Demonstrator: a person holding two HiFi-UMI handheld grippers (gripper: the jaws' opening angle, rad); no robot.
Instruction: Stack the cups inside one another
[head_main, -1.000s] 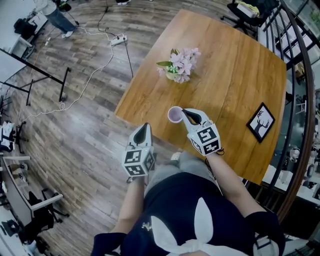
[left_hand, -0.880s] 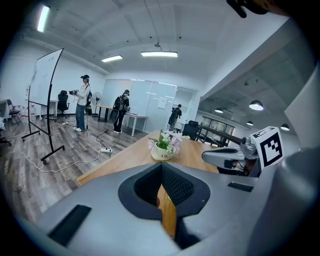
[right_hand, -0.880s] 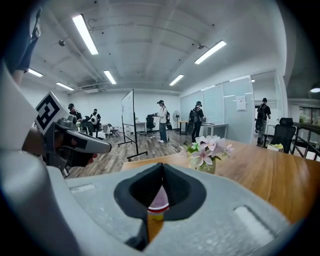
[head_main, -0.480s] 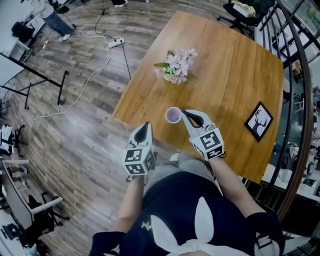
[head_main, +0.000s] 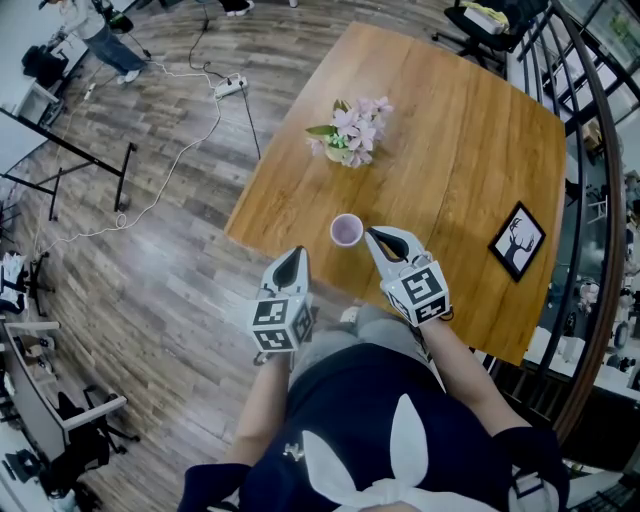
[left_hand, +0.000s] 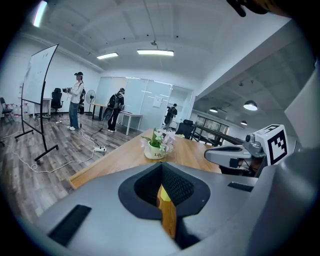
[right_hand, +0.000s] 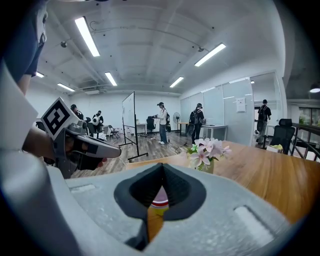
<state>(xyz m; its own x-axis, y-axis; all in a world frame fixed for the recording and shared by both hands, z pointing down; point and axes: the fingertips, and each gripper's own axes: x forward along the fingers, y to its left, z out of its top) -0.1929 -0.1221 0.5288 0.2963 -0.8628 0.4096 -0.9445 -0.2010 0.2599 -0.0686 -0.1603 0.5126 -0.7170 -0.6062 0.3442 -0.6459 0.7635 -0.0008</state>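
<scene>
A stack of cups (head_main: 347, 230) with a pale purple inside stands near the front edge of the wooden table (head_main: 470, 120). My right gripper (head_main: 372, 236) is shut and empty, with its tip just right of the stack and a small gap between them. Past its shut jaws in the right gripper view (right_hand: 161, 169), the cups (right_hand: 159, 203) show a red rim and yellow below. My left gripper (head_main: 295, 252) is shut and empty too; it hovers over the floor just off the table's edge, left of the cups.
A white pot of pink flowers (head_main: 350, 133) stands farther back on the table. A framed deer picture (head_main: 520, 243) lies at the right edge. A cable and power strip (head_main: 232, 80) run across the plank floor. People (left_hand: 76, 100) stand by a whiteboard (left_hand: 39, 82).
My right gripper has drawn back a little from the cup stack, which it was nearly touching. The left gripper has hardly moved.
</scene>
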